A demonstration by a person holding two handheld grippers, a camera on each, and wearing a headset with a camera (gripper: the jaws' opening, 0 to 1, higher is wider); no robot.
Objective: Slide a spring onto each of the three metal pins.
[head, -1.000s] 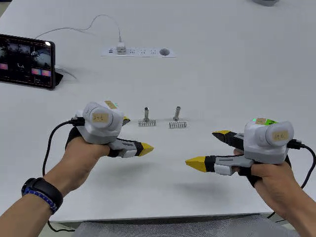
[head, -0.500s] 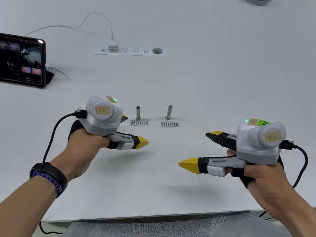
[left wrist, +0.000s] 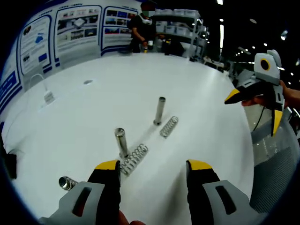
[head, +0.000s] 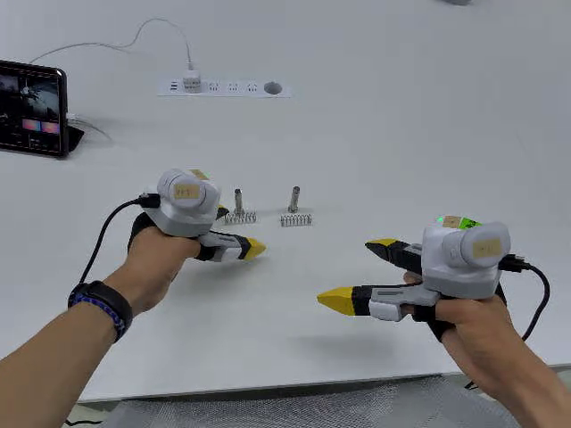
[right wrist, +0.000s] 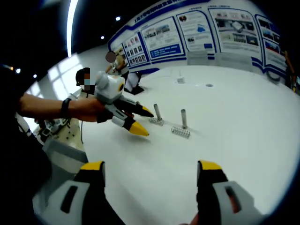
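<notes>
Both pairs of jaws stand released with nothing between them, same as one second ago. The left gripper (head: pixel 238 230) hovers low over the white table (head: pixel 401 134); its lower yellow tip now sits slightly nearer the first spring (head: pixel 240 217) than before. The right gripper (head: pixel 359 272) keeps its station, well apart from the parts, on the person's right. The whole head view has drifted, but that is the headset moving; the parts themselves are unmoved.

The first pin (head: pixel 238 198) and second pin (head: pixel 293 198) stand upright and bare. The first spring lies on its side at the foot of the first pin, the second spring (head: pixel 296 219) likewise just in front of the second pin. In the left gripper view a third pin (left wrist: pixel 67 183) sits beside the left jaw; upright or lying, cannot tell. The power strip (head: pixel 219 87) and tablet (head: pixel 31 107) are at the far side of the table
</notes>
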